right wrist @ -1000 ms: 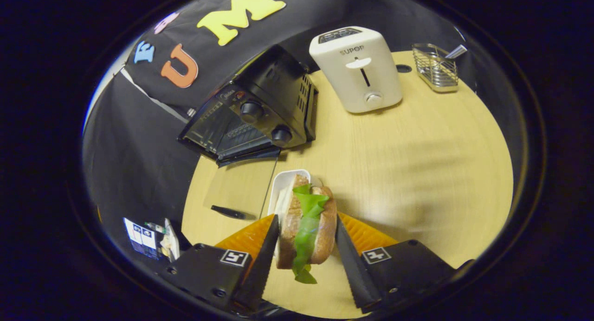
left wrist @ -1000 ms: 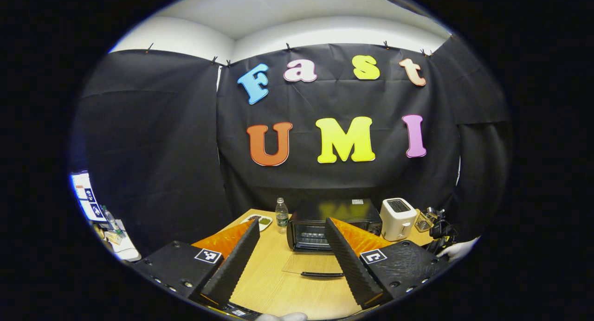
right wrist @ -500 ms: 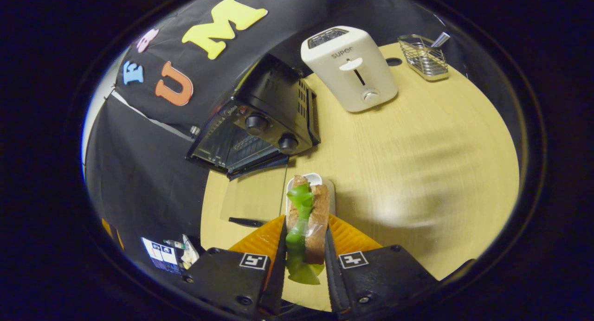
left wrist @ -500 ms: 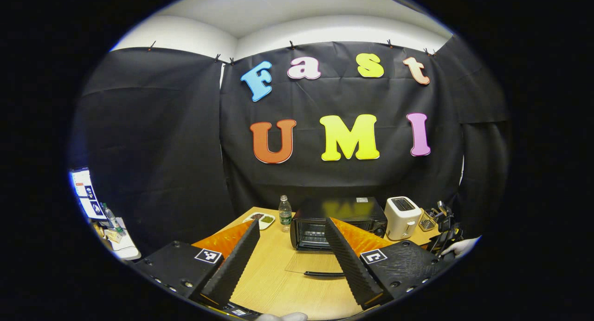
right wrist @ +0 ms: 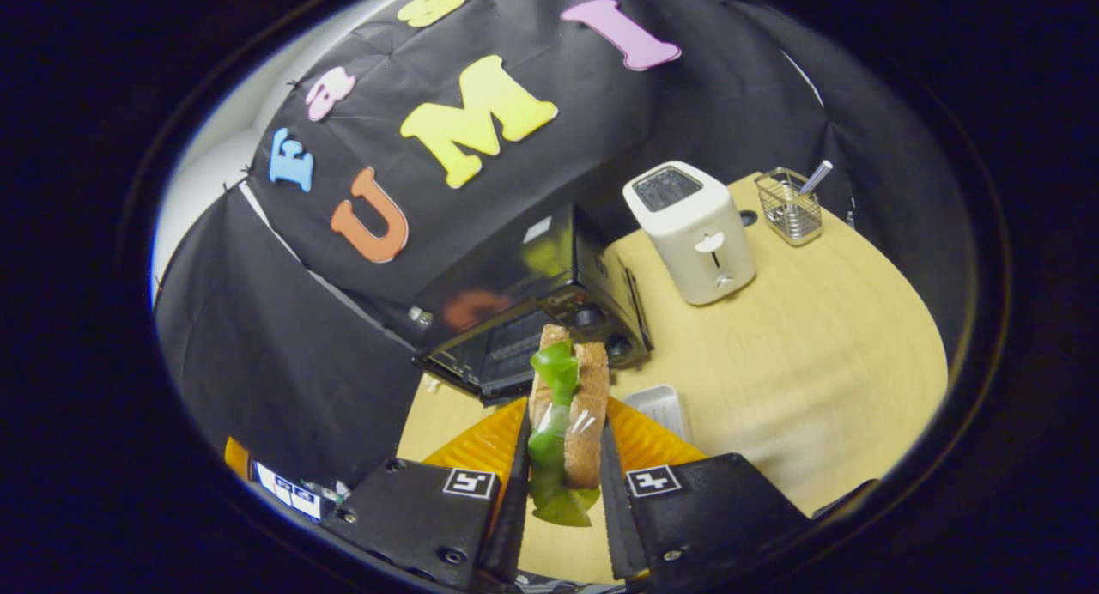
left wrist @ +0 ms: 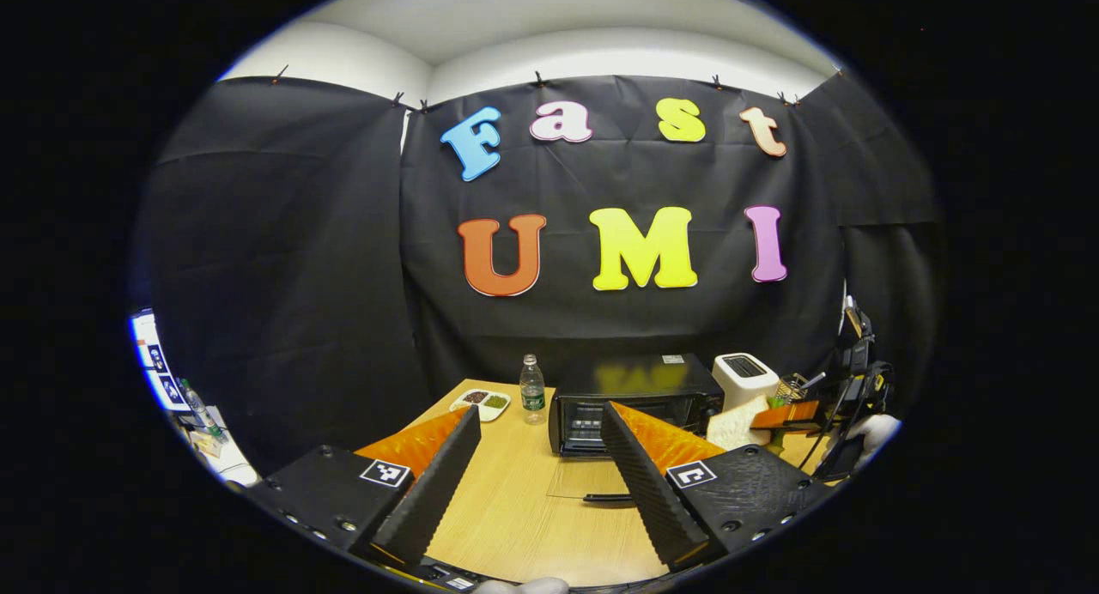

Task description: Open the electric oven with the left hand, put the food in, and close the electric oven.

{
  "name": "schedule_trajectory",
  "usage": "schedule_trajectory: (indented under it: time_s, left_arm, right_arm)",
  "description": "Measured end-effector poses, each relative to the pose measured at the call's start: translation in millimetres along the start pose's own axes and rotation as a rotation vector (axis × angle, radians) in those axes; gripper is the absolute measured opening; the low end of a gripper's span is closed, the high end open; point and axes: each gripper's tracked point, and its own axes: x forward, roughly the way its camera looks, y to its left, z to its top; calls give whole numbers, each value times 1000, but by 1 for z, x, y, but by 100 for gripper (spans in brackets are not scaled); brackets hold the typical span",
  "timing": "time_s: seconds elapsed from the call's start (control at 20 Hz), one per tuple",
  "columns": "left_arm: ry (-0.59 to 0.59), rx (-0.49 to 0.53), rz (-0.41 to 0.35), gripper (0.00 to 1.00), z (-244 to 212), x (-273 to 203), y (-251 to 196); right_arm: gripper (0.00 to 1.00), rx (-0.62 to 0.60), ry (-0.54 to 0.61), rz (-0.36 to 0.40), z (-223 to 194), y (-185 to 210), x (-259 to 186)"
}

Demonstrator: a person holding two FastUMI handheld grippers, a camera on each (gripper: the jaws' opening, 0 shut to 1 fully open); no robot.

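Note:
The black electric oven stands at the back of the wooden table with its glass door folded down flat, handle toward me. My left gripper hovers open in front of it, well short of the door, with nothing between its fingers. My right gripper is shut on a sandwich of brown bread and green lettuce, held on edge above the table. The sandwich hangs just before the oven's open mouth. In the left gripper view the sandwich and right gripper float to the right of the oven.
A white toaster and a wire basket stand right of the oven. An empty white tray lies below the sandwich. Left of the oven are a water bottle and a small dish.
My right gripper has lifted the sandwich off the white tray and carried it up toward the oven's open front. The left gripper has drawn back slightly and stays open.

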Motion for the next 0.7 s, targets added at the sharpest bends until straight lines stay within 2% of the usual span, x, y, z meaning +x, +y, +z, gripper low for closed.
schedule_trajectory:
  time_s: [0.35, 0.7]
  left_arm:
    - [-10, 9, -100, 93, -6, -6, 10]
    - [15, 46, -143, 93, -24, -5, 29]
  right_arm:
    - [42, 122, -149, 47, -49, 66, 46]
    - [42, 321, -244, 83, -97, 110, 108]
